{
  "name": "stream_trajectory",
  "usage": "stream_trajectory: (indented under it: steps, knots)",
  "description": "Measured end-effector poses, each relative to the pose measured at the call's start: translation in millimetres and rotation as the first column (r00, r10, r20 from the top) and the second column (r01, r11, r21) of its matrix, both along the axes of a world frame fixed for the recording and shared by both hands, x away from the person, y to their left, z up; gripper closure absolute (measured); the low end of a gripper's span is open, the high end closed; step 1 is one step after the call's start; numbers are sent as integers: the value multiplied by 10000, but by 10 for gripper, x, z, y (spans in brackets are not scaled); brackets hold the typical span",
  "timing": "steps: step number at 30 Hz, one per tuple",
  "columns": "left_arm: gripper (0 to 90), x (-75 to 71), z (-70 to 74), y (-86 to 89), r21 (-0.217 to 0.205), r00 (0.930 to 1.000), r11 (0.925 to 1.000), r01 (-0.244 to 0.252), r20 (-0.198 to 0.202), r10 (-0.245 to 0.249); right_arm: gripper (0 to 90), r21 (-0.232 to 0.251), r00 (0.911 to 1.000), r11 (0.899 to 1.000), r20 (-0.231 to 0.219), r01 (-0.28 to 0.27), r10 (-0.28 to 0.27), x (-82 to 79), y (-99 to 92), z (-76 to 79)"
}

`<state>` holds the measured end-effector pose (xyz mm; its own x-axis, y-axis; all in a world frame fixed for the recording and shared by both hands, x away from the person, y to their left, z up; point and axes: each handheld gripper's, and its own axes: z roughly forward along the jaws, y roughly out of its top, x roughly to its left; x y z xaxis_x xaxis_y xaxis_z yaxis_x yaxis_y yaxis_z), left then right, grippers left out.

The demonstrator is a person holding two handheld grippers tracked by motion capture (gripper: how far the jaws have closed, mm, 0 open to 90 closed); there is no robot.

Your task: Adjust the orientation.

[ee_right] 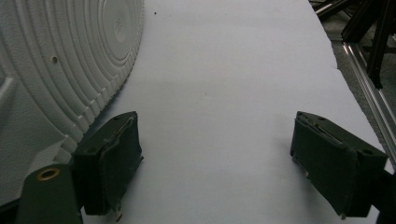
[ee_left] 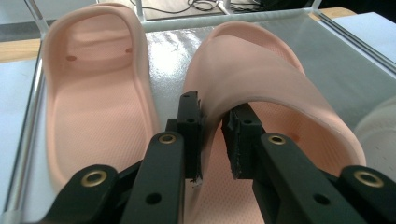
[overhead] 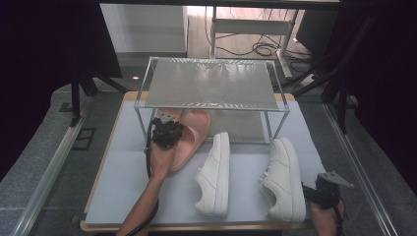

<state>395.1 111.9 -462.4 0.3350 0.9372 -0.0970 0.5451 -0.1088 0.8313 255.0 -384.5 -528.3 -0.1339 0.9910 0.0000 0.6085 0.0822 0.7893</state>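
Two pink slippers lie side by side at the front of the rack's lower shelf (ee_left: pixel 168 51). My left gripper (ee_left: pixel 212 135) is shut on the arched strap of the right slipper (ee_left: pixel 261 79), and the left slipper (ee_left: pixel 93 107) lies free beside it. From above, this gripper (overhead: pixel 166 130) sits over the pink slipper (overhead: pixel 193 133) at the front of the rack (overhead: pixel 211 83). My right gripper (ee_right: pixel 217 158) is open and holds nothing. The ribbed sole of a white sneaker (ee_right: pixel 60 60) stands just left of its left jaw. That gripper (overhead: pixel 325 191) is near the table's front right corner, beside the right sneaker (overhead: pixel 285 177).
A second white sneaker (overhead: pixel 215 172) lies on the white mat (overhead: pixel 128 182) at mid-table, also tipped on its side. The two-level metal rack spans the back of the table. Aluminium rails (overhead: pixel 361 172) run along both sides, and dark stands and cables are beyond.
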Motion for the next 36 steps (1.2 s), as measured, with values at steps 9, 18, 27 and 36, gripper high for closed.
stream_trajectory:
  steps: [9, 18, 27, 36]
  knots:
    - [774, 164, -137, -87, 9, 9986, 9986, -531, -39, 531, 158, 1, 10000, 10000, 0, -1, 1, 0, 0, 0]
    - [706, 198, -180, -19, 106, 9985, 9987, -507, -210, 509, 158, 2, 10000, 10000, -11, -9, 9, -1, -1, 1]
    - [631, -65, -33, 134, 267, 9998, 9996, 127, 174, -131, 158, 2, 10000, 10000, 0, 1, -1, 0, 0, 0]
    - [588, -392, 47, 309, 183, 9938, 9936, 1116, -9, -1116, 158, -1, 10000, 10000, 1, 1, -1, 0, 0, 0]
